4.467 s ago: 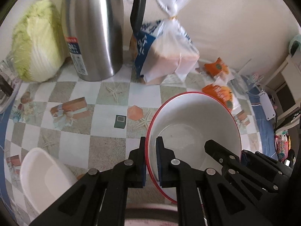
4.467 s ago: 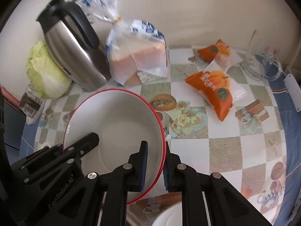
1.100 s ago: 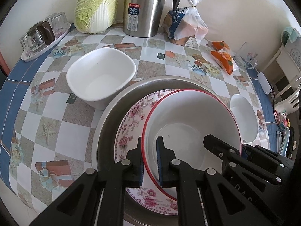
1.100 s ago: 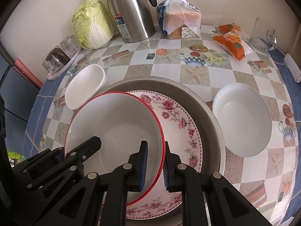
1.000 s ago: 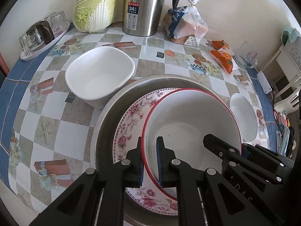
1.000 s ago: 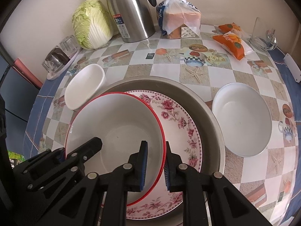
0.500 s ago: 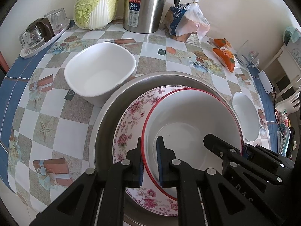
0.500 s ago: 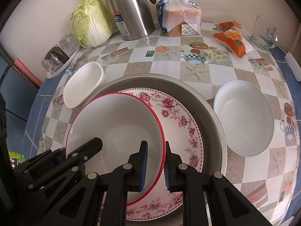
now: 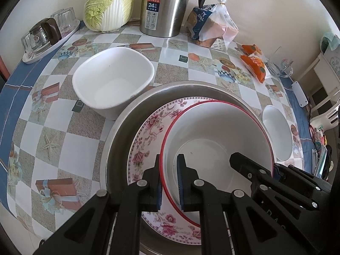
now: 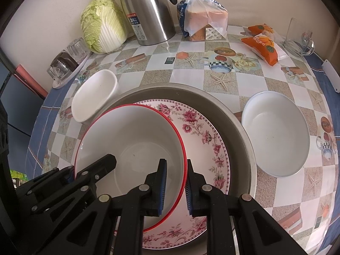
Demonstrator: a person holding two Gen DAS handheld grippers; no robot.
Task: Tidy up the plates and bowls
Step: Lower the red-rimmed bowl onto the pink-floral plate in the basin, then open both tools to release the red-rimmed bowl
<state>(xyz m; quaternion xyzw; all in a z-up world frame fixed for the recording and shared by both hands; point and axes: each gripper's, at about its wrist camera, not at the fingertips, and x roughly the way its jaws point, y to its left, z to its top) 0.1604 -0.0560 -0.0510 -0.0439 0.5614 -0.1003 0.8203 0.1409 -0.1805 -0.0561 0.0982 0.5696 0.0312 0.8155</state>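
A red-rimmed white bowl sits on a floral plate inside a large steel basin. My left gripper straddles the bowl's left rim with a gap on both sides of it. My right gripper straddles its right rim, jaws parted. A square white bowl stands left of the basin. A round white bowl stands right of it.
At the back stand a cabbage, a steel thermos, a bagged loaf and orange snack packs. A tray of glasses lies at the far left. The table edge curves along the left.
Both grippers carried the red-rimmed bowl from near the thermos to the floral plate in the basin. In the last half second both pairs of jaws have parted from its rim.
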